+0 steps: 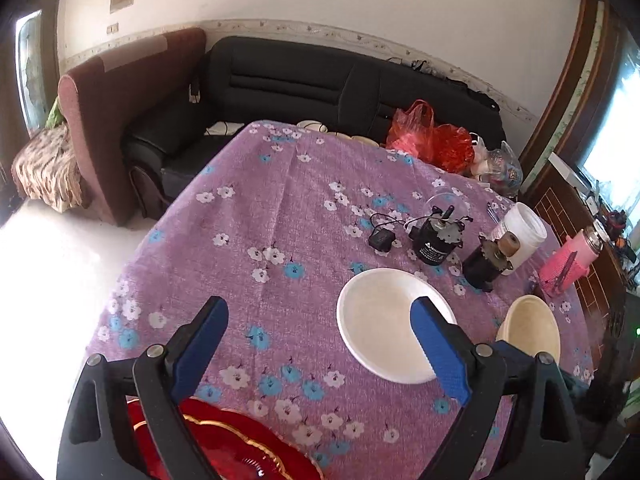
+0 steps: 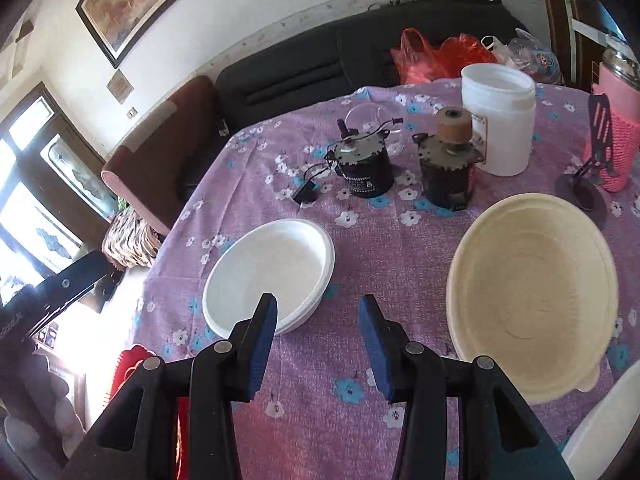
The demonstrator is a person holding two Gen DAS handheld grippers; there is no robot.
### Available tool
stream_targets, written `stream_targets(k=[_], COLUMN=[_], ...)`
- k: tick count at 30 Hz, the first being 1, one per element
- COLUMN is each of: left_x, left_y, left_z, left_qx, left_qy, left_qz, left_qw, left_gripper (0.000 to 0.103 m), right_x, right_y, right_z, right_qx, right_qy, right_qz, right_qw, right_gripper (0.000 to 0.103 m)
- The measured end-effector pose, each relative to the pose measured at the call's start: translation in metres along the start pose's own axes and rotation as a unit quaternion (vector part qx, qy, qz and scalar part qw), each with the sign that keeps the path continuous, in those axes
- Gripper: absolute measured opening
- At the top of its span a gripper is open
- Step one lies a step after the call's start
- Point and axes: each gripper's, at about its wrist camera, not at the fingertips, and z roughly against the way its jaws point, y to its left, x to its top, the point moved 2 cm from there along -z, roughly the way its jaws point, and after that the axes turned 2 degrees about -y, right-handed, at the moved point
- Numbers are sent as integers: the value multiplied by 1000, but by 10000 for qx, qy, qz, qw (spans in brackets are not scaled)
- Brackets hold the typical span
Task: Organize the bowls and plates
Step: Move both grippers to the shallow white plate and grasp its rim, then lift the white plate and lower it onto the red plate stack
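Note:
A white foam plate (image 1: 384, 324) lies on the purple flowered tablecloth (image 1: 280, 216); it also shows in the right wrist view (image 2: 272, 272). A cream bowl (image 2: 532, 300) sits to its right, seen at the table edge in the left wrist view (image 1: 530, 328). A red plate with a gold rim (image 1: 236, 448) lies near the front edge under my left gripper (image 1: 320, 332), which is open and empty above the cloth. My right gripper (image 2: 318, 314) is open and empty, between the white plate and the cream bowl. A white rim (image 2: 604, 432) shows at the bottom right.
Two dark motors (image 2: 362, 168) (image 2: 448, 168), a small black adapter (image 1: 382, 240), a white plastic jar (image 2: 500, 116), a pink-sleeved bottle (image 2: 616, 120) and a black phone stand (image 2: 588, 176) stand at the back. Red plastic bags (image 1: 432, 136) lie at the far edge. A black sofa (image 1: 320, 84) stands behind.

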Motion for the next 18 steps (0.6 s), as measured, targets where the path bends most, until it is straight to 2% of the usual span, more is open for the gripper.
stream_targets(k=[3,9,15,16,17,18], left_x=[0,-7,-15,-16,-17,-18], left_y=[-1,-6,-14,-15,-16,-17], left_z=[-48,-104,-131,-133,-134,-134], left_qx=[-179,-93,113,85,68,68], left_qy=[577,965,1337,1389,1423,1449], left_qz=[298,492,342,322,300,265], left_qw=[9977,9941,9904,9898,9894,9891], left_gripper=[92,92,92,92,91,82], right_x=[-1,-7,-13,-14,-14,-14], right_y=[5,12,10,10,9,8], right_z=[-26,-55,-75,-76,-77,-77], right_qx=[-78,-185,-76,-27,14,28], right_qy=[109,34,127,129,127,120], right_qz=[98,247,83,46,15,-10], right_qw=[9999,9995,9999,9999,9999,9999], right_gripper=[46,46,46,44,39,30])
